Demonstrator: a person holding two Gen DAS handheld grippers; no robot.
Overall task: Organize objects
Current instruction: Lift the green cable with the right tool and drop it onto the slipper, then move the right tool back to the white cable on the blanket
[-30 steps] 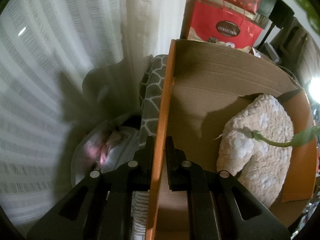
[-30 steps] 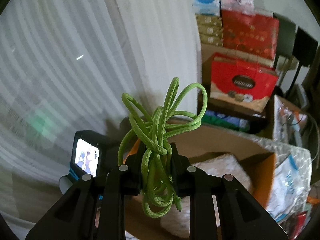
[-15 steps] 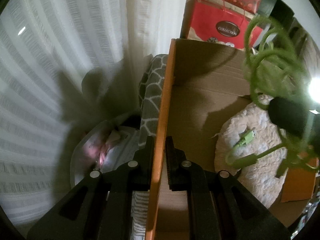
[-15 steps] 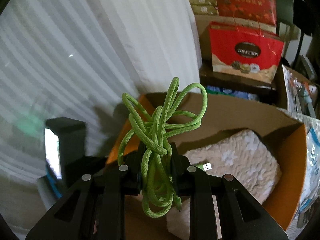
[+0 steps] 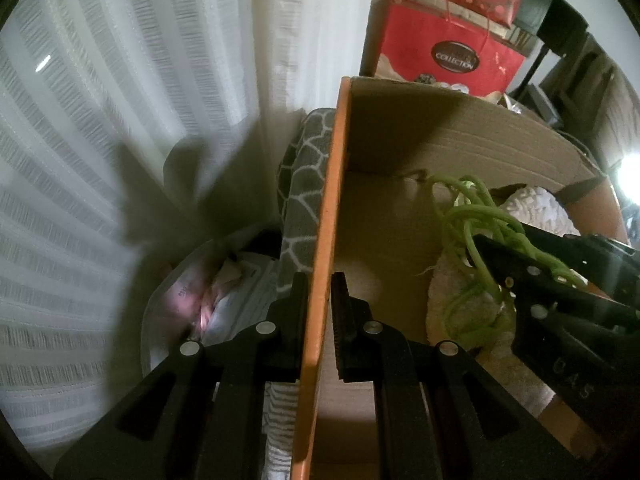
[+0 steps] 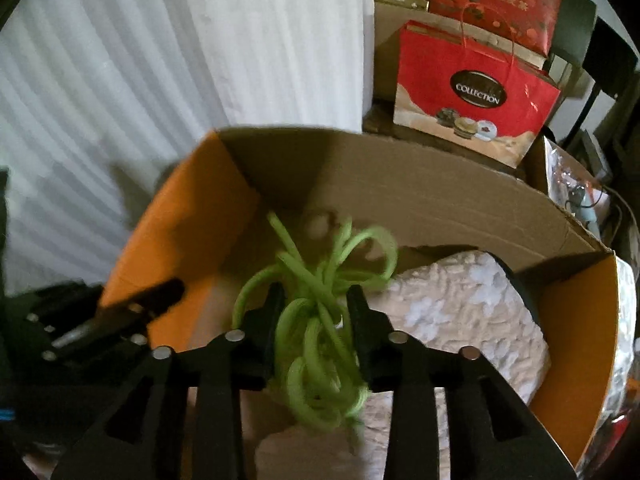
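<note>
left gripper (image 5: 320, 296) clamps orange box wall (image 5: 326, 208); right gripper (image 6: 316, 312), jaws part open, green cord (image 6: 320, 340) loose between them over white cushion (image 6: 452, 304).

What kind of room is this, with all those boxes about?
Probably a lived-in home, a storage corner by a window: white curtains, a red gift bag with stacked boxes behind it, and an open cardboard box holding a white fluffy cloth.
</note>
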